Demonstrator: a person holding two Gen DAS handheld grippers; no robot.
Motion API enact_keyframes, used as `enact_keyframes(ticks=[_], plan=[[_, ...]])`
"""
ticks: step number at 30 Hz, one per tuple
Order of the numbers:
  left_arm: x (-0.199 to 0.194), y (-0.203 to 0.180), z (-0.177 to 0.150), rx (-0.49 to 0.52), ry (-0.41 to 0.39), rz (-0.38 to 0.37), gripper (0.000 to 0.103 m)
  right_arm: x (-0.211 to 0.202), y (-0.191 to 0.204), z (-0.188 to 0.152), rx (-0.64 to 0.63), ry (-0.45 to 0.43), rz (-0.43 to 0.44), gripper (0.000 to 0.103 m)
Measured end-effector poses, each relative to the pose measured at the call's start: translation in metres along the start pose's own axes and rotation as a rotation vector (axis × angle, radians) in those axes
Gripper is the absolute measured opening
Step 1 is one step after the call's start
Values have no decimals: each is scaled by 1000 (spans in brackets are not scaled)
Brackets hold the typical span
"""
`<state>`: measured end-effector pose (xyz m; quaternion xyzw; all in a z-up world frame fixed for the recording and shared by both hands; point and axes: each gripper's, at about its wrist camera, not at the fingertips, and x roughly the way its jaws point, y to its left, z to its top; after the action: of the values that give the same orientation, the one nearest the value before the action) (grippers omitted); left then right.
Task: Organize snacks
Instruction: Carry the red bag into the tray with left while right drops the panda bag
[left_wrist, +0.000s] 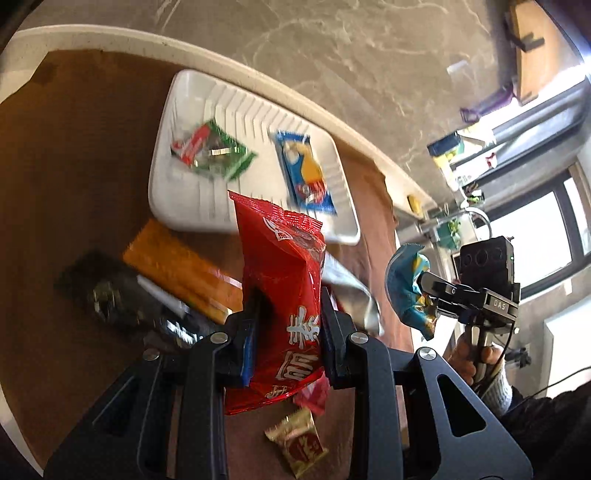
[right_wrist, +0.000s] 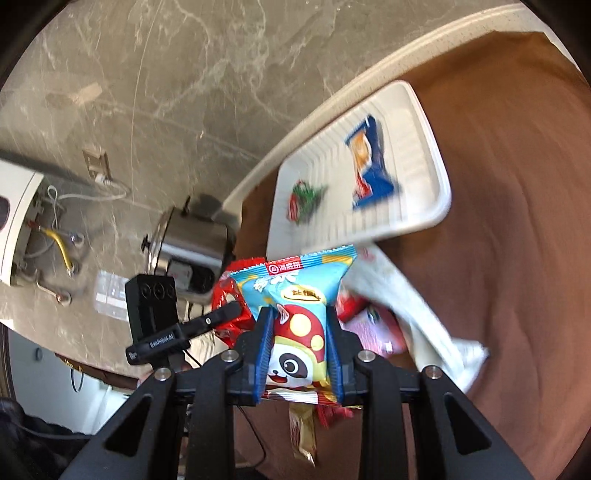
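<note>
Left tool (left_wrist: 288, 328) tilts down gripping red packet (left_wrist: 282, 273), seemingly above tray (left_wrist: 192, 206).

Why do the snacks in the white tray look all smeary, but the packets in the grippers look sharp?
Left wrist view: the white tray and its green packet are streaked by motion blur, while the red packet in the left gripper is crisp. Right wrist view: the tray and blue packet smear too; the panda packet in the right gripper is sharp. The fisheye lens bends the table edge.

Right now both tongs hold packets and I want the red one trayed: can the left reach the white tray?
Probably yes: the left tongs grip the red packet, and nothing blocks the tray just beyond.
</note>
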<state>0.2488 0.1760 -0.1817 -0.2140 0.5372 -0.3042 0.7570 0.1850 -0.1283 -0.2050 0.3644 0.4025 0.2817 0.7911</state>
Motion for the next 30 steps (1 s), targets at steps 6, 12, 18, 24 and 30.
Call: enact_keyframes(ticks=[6, 12, 18, 24, 30], plan=[[10, 16, 42, -18, -32, 20, 25, 24, 0, 41, 16, -24, 5, 29], [30, 27, 80, -16, -47, 56, 25, 54, 0, 77, 14, -33, -21, 29], [52, 30, 107, 12, -59, 107, 25, 84, -5, 101, 16, -27, -65, 29], [67, 36, 122, 15, -64, 176, 26, 105, -5, 113, -35, -19, -157, 30], [73, 26, 127, 108, -61, 285, 27, 102, 13, 114, -168, -44, -253, 48]])
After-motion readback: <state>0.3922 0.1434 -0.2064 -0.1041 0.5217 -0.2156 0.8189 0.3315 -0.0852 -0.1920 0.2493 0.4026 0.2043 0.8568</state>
